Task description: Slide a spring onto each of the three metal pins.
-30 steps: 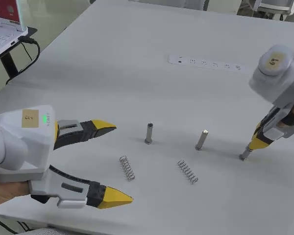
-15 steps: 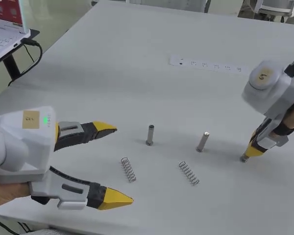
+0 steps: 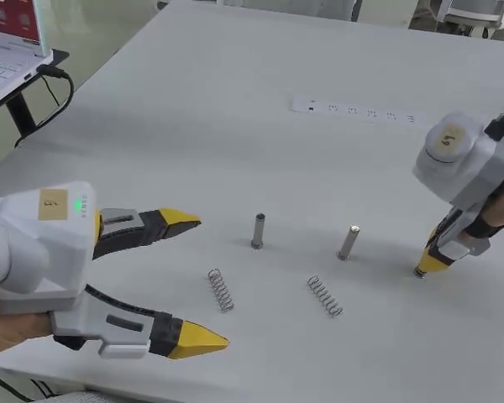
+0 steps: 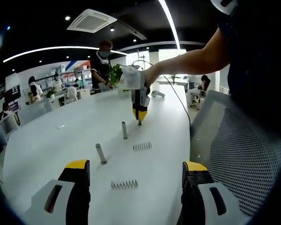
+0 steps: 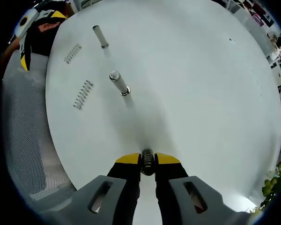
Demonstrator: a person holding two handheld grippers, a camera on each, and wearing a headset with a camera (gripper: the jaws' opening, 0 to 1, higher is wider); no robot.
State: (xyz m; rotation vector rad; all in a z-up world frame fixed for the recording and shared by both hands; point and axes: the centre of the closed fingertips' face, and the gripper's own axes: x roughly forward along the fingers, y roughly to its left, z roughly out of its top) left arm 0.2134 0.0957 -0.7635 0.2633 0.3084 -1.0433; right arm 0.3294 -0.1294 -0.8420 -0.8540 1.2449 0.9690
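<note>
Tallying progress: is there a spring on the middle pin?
No, the middle pin stands bare, with a loose spring lying on the table just in front of it.

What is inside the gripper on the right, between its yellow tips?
The right gripper is shut on a spring, seen end-on. Below the tips, the base of a pin peeks out; the rest of it is covered.
</note>
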